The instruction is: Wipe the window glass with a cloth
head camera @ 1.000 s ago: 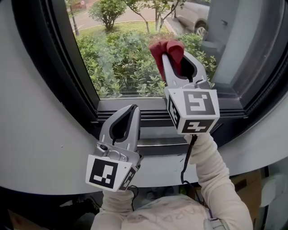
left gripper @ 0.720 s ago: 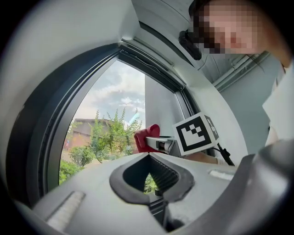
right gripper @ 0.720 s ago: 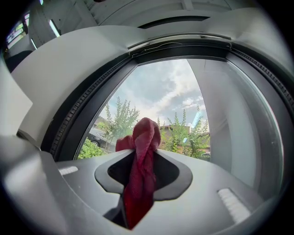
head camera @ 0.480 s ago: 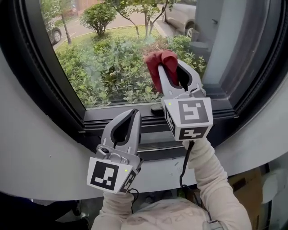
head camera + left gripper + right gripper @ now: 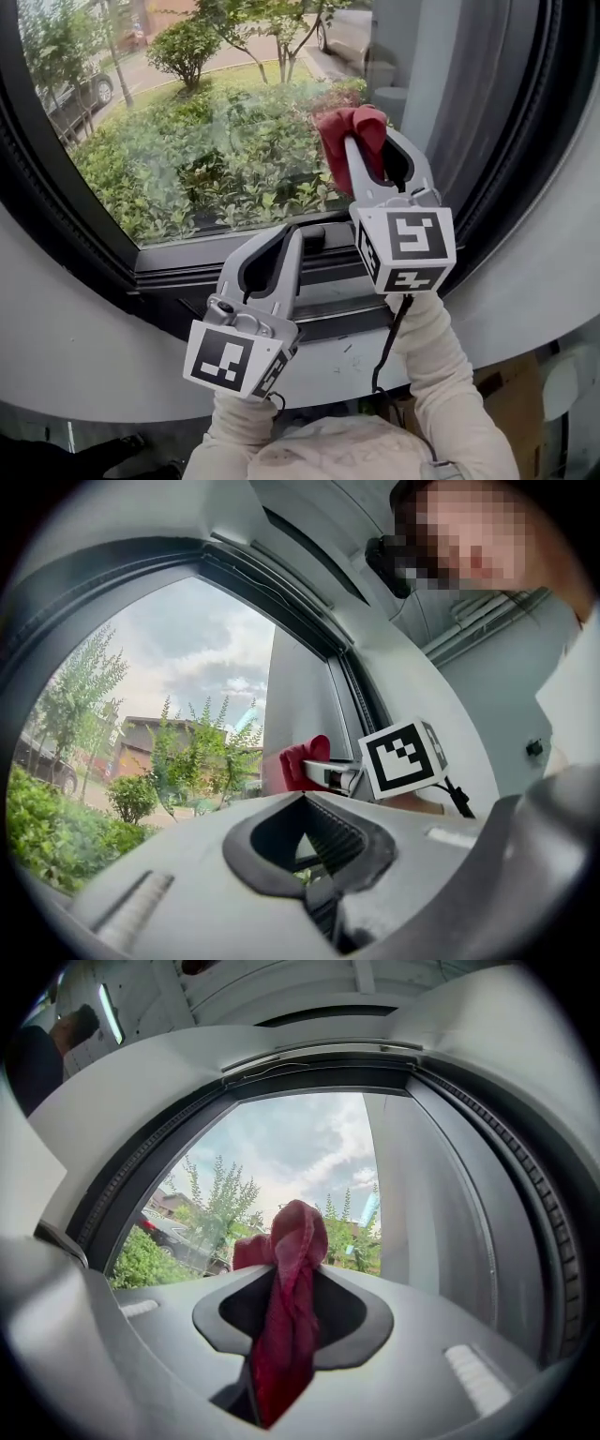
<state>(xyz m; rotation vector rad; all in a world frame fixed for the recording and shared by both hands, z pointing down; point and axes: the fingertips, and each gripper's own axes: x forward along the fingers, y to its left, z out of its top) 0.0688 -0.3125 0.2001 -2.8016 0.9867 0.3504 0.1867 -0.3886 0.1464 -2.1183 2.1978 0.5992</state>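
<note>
Wiping looks underway, progress unclear: right gripper point(image 5: 360, 148) clamps cloth point(image 5: 339, 126) by the glass point(image 5: 187, 141); left gripper point(image 5: 287, 238) closed, empty.

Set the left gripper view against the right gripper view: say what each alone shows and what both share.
Left gripper view only: the right gripper from the side with its black-and-white marker cube, and the left gripper, shut and empty. Right gripper view only: the crumpled red cloth running down between the right gripper's shut jaws. Both: the cloth's bunched top, the window glass, green trees and cloudy sky.
</note>
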